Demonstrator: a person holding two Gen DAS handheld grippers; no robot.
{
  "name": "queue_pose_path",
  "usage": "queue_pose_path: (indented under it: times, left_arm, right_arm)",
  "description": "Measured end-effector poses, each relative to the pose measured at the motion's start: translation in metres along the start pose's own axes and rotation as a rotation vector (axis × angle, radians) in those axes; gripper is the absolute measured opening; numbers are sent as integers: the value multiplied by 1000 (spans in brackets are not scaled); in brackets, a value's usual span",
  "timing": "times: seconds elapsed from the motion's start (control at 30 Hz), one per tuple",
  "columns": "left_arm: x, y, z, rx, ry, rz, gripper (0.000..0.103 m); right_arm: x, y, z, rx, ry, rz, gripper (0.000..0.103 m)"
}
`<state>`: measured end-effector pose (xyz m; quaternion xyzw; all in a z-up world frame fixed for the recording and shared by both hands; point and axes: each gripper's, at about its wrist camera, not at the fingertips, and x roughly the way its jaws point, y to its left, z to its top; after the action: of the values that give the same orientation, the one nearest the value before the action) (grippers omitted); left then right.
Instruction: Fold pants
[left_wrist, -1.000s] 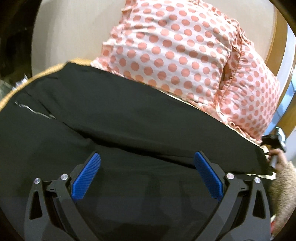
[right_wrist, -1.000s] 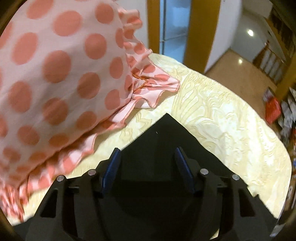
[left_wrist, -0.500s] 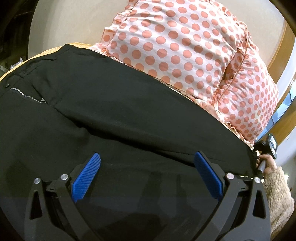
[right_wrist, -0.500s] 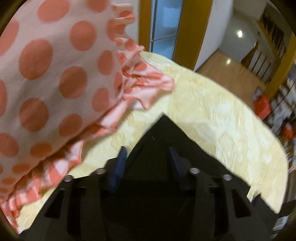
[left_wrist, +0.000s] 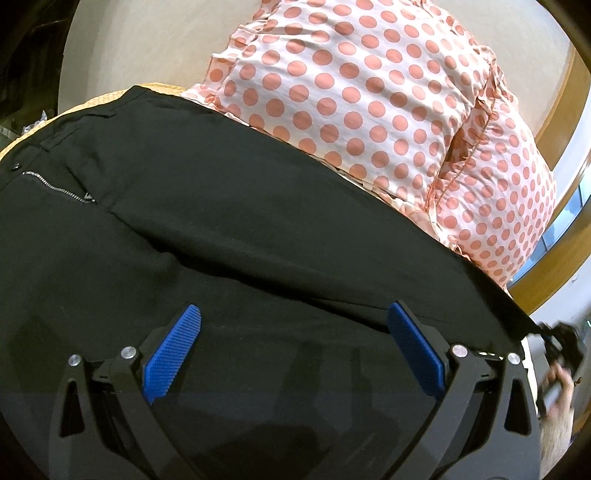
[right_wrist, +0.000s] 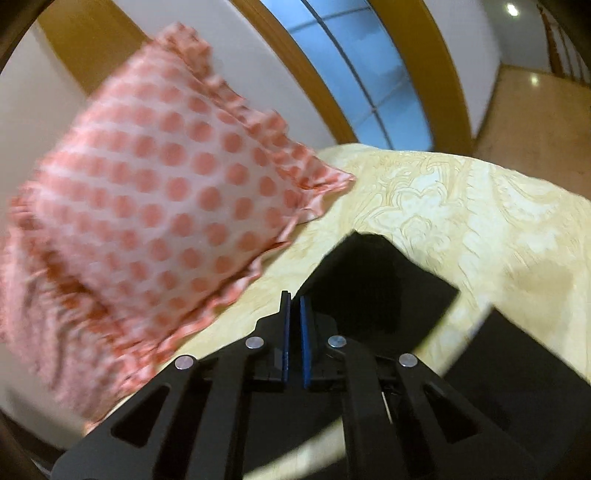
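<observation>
1. Left wrist view: the black pants (left_wrist: 229, 229) lie spread flat and fill the lower two thirds of the picture. Their long axis runs from the waist at the left edge to the leg end at the far right.
2. The zipper (left_wrist: 55, 186) and a small button (left_wrist: 14, 167) sit at the left, so the waistband points left and the legs extend rightward.
3. The left gripper (left_wrist: 295, 347) hangs above the pants at mid-length. Its blue pads (left_wrist: 171, 352) stand wide apart and nothing lies between them.
4. Beyond the far edge of the pants rest two polka-dot pillows (left_wrist: 351, 92), the pants' edge just beside or under them; which cannot be told.
5. At the far right, at the leg end, a hand on the other gripper's handle shows, blurred.
6. Right wrist view: the right gripper (right_wrist: 294, 325) has its two blue pads pressed nearly together. Black cloth of the pants (right_wrist: 376, 280) rises as a peaked flap just beyond the fingertips; the fingers appear clenched on its edge, though the contact itself is dark and hard to read.
7. The flap stands above the yellow bedspread (right_wrist: 461, 206), which bears a raised scroll pattern.
8. A polka-dot pillow (right_wrist: 159, 192) lies to the left of the flap, motion-blurred, apart from the gripper.
</observation>
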<state>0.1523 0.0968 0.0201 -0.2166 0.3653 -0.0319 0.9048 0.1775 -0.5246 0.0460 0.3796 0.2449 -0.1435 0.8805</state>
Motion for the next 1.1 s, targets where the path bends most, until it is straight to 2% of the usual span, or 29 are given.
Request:
queue_pose_path:
  times: [0.1, 0.17, 0.3, 0.37, 0.4, 0.43, 0.5, 0.6, 0.67, 0.77, 0.83, 0.9, 1.0, 1.1]
  left_arm:
    - [0, 3, 1, -3, 1, 0, 101]
    - [0, 3, 1, -2, 2, -1, 101]
    - [1, 4, 0, 2, 9, 4, 101]
    - [0, 5, 0, 0, 9, 7, 101]
    - [0, 5, 0, -4, 7, 10, 101]
    - [0, 5, 0, -6, 5, 13, 101]
    - [0, 5, 0, -11, 4, 16, 101]
    - [0, 5, 0, -11, 9, 22, 101]
    - [1, 4, 0, -10, 13, 24, 101]
    - [1, 4, 0, -12, 13, 23, 101]
    - [1, 4, 0, -11, 13, 24, 101]
    - [1, 4, 0, -11, 13, 24, 101]
    - [1, 3, 0, -11, 13, 23, 101]
    - [1, 3, 1, -13, 12, 19, 101]
  right_arm:
    - [-48, -17, -28, 8, -20, 48, 5]
    - [-73, -34, -49, 19, -35, 19, 5]
    - [-71, -66, -60, 114, 38, 9, 5]
    - [-64, -74, -59, 179, 96, 60, 8]
    - [-65, -77, -61, 196, 109, 86, 14]
    - [-63, -75, -61, 216, 122, 116, 33]
    - [-60, -73, -61, 241, 122, 167, 58]
    - [-44, -62, -64, 304, 178, 301, 58]
    - [-30, -52, -67, 333, 229, 356, 58]
    - [-6, -32, -73, 341, 311, 379, 58]
    - [12, -23, -78, 358, 369, 345, 58]
    - [20, -21, -79, 366, 376, 273, 47]
    - [15, -25, -74, 392, 312, 195, 45]
    - [-1, -38, -69, 416, 207, 114, 45]
